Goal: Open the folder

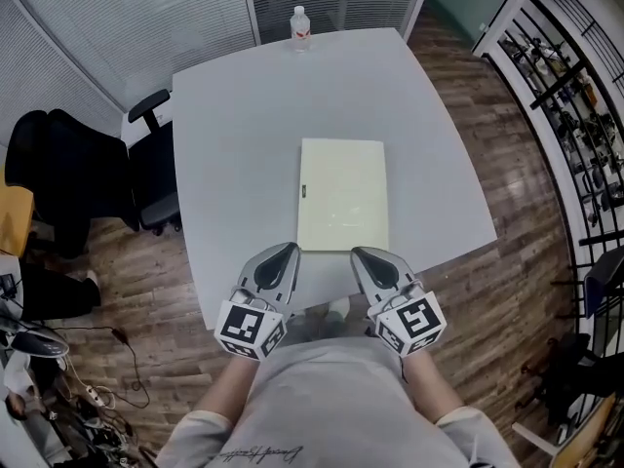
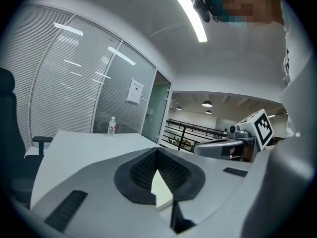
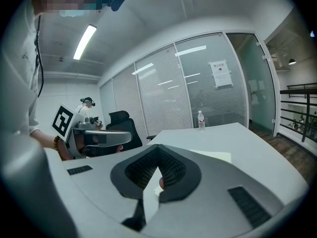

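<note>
In the head view, the folder lay flat and closed on the grey bench, a little nearer the person than the middle, with its long sides running away from them. The left gripper and the right gripper hovered side by side over the near edge of the bench. Their tips were just short of the folder's near corners and touched nothing. A water bottle stood well apart at the far edge, and an office chair sat off the bench's left side.

In the left gripper view, that gripper's jaws met at their tips and nothing was caught between them. Only a pale sliver of surface showed through the gap behind the pads. The other gripper was visible to its right.

In the right gripper view, the jaws were likewise pressed together and empty. The folder showed as a pale patch on the bench just beyond and to the right of them.

Judging from this, the task had barely begun. The cover had not been lifted or even touched. What was left was to reach an edge of the cover, get a jaw tip or a grip on it, and swing it over while the rest of the folder stayed on the bench.
</note>
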A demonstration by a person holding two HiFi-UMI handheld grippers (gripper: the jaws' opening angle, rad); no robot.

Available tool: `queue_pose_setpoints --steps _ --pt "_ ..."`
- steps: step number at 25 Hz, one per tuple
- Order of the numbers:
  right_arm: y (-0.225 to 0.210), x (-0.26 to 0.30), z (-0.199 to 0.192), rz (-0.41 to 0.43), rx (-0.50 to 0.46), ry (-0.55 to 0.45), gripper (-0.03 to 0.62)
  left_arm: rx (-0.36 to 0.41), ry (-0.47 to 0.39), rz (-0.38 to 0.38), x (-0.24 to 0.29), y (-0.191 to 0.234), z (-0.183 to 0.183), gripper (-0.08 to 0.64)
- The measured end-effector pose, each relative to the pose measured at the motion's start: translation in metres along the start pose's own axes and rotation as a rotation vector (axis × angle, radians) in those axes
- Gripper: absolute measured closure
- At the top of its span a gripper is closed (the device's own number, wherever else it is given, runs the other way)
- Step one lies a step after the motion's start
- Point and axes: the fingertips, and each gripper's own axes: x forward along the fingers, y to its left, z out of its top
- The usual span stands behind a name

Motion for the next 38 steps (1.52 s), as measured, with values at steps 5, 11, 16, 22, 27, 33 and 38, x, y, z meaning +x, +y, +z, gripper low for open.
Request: queue_pose_setpoints --steps 5,11,16,22,27,33,38 --pt "-0.009 0.007 -0.007 -0.004 -0.028 0.032 0.575 0.035 0.023 0.012 0.005 0.005 -0.009 0.551" --pt "-0.011 0.017 -0.02 -0.001 -0.052 0.075 0.575 0.032 0.058 0.018 0.009 0.013 -0.026 0.551" --pt "-0.01 0.031 -0.036 0.015 -0.07 0.114 0.575 0.032 0.088 0.02 0.011 0.019 -0.04 0.551" --pt "-0.015 0.045 -0.058 0.009 -0.089 0.152 0.575 0.029 0.108 0.018 0.015 0.025 -0.057 0.551" --pt "-0.014 0.054 -0.066 -0.004 -0.099 0.189 0.575 0.008 0.122 0.019 0.016 0.031 -0.069 0.551" --pt "-0.017 0.063 -0.078 -0.011 -0.138 0.233 0.575 -0.013 0.142 0.013 0.021 0.036 -0.083 0.551" --pt "-0.016 0.074 -0.099 0.001 -0.199 0.301 0.575 -0.026 0.161 0.016 0.023 0.042 -0.097 0.551"
